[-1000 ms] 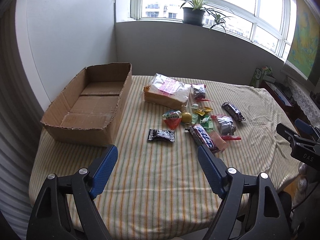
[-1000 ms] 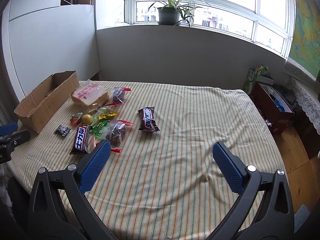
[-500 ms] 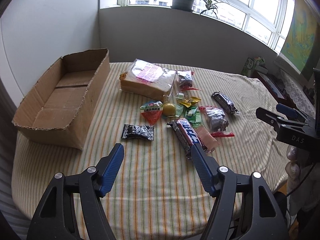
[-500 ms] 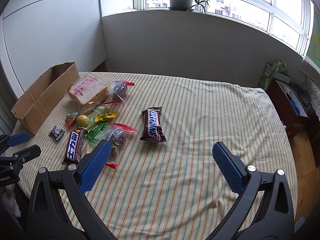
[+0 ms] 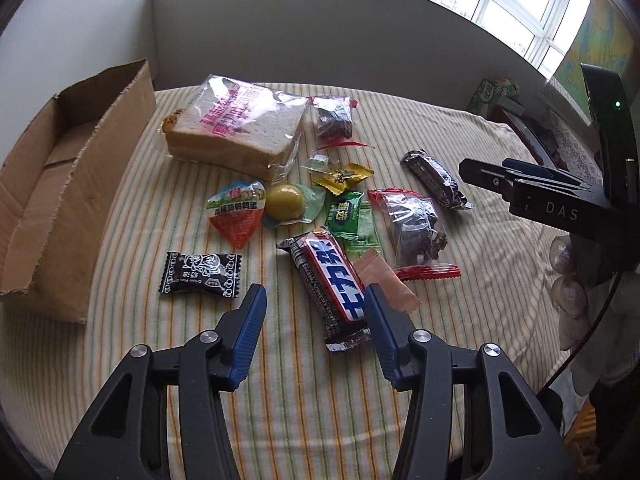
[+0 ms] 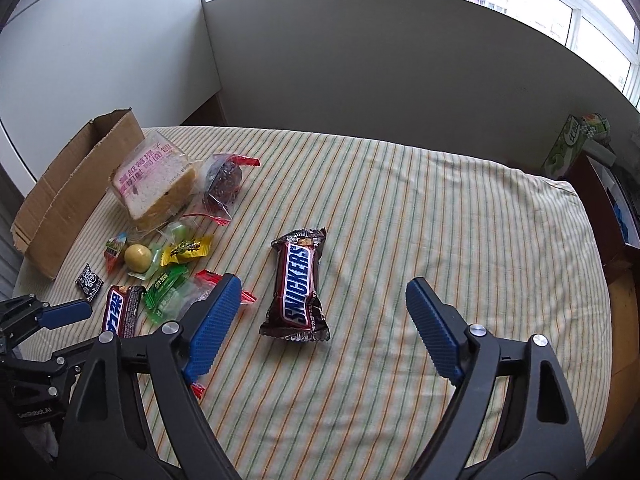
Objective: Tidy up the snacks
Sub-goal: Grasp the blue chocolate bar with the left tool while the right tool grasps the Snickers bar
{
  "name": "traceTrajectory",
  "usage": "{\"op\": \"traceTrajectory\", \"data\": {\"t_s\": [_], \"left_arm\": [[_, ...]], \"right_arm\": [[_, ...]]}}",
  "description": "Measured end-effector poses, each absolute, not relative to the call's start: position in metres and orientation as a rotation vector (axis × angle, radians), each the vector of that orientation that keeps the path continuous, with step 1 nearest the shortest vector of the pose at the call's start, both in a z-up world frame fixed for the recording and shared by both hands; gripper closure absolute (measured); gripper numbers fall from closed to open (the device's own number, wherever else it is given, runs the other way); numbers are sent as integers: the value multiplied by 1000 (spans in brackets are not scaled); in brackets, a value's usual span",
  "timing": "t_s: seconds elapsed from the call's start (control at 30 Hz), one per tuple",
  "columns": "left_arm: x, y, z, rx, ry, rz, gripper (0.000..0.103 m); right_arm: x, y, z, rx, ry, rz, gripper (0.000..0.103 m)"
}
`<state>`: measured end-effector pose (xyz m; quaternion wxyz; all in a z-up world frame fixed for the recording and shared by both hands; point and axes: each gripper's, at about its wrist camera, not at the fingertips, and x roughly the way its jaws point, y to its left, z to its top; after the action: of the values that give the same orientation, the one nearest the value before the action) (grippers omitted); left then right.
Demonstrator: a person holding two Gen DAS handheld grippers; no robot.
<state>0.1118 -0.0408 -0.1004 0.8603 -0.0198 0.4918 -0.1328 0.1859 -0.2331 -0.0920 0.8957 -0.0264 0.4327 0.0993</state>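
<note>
Snacks lie on a striped tablecloth (image 5: 460,140). My left gripper (image 5: 314,322) is open and empty, just short of a brown chocolate bar with Chinese lettering (image 5: 330,280). A black candy packet (image 5: 200,274), a bagged bread loaf (image 5: 236,126), a yellow ball sweet (image 5: 285,201) and small wrapped sweets lie beyond. My right gripper (image 6: 324,312) is open and empty, its jaws either side of the near end of a Snickers bar (image 6: 298,284). An open cardboard box (image 5: 60,184) stands at the left; it also shows in the right wrist view (image 6: 76,184).
A grey wall and window sill with a potted plant run behind the table. A green carton (image 6: 576,140) and a dark cabinet stand off the table's right side. The right gripper shows in the left wrist view (image 5: 520,184).
Both grippers have moved forward and down toward the snacks. The left one has narrowed its opening and now sits by the Chinese-lettered bar; the right one now brackets the Snickers bar.
</note>
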Motion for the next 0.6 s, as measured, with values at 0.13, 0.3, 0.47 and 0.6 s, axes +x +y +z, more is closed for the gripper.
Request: {"op": "traceTrajectory", "data": {"t_s": [0.13,0.3,0.47,0.6], "left_arm": [[119,-51,-102,-25,1050,-282,53],[122,-58,-109,35,1066,-266,56],[123,-49,-111,41,1066,-244,60],[128,-51,-113,44,1068,-241,60]], "right_arm": [[193,-231,-98,-46,907,220,16],[201,-229,-106,-38,927,229,22],[204,-226,-112,-29,947,241,28],[207,-221,-117,-44,958,242,28]]}}
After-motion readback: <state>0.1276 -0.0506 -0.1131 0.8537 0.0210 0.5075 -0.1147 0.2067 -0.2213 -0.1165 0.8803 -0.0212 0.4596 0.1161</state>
